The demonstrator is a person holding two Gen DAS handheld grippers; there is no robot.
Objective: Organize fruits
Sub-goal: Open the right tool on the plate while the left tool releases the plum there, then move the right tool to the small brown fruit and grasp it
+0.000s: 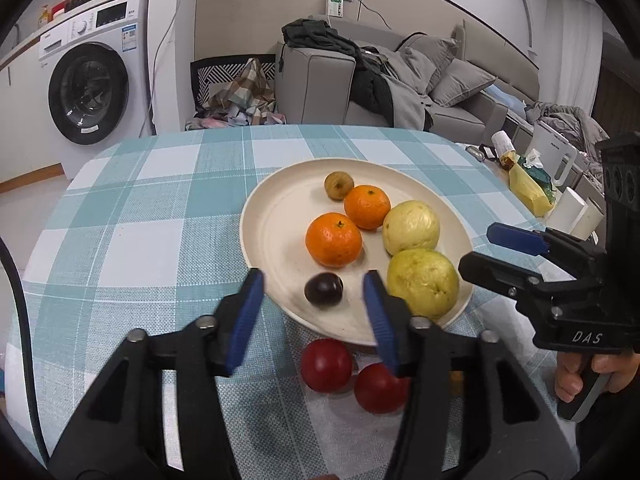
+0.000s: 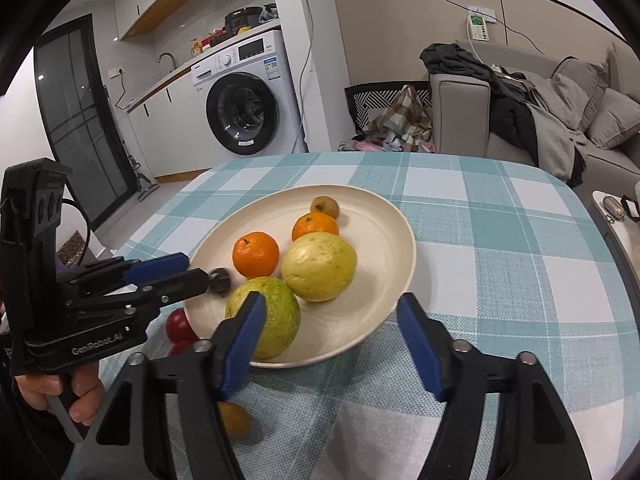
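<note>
A cream plate (image 1: 276,216) (image 2: 384,236) on the checked tablecloth holds two oranges (image 1: 334,239) (image 2: 256,253), two yellow-green guavas (image 1: 423,282) (image 2: 319,267), a small brown fruit (image 1: 338,185) (image 2: 325,207) and a dark plum (image 1: 323,289) (image 2: 220,279). My left gripper (image 1: 314,282) (image 2: 196,270) is open and empty, its jaws either side of the plum at the plate's near rim. Two red fruits (image 1: 326,365) (image 2: 179,325) lie on the cloth below it. My right gripper (image 2: 330,306) (image 1: 480,248) is open and empty over the plate's near right edge. A small brown fruit (image 2: 236,418) lies on the cloth under it.
The table (image 1: 160,208) ends at a rounded far edge. At its right side stand a yellow packet (image 1: 528,190), a white kettle (image 1: 552,160) and white cups (image 1: 576,212). A washing machine (image 1: 92,68) and a sofa (image 1: 400,80) with clothes are beyond.
</note>
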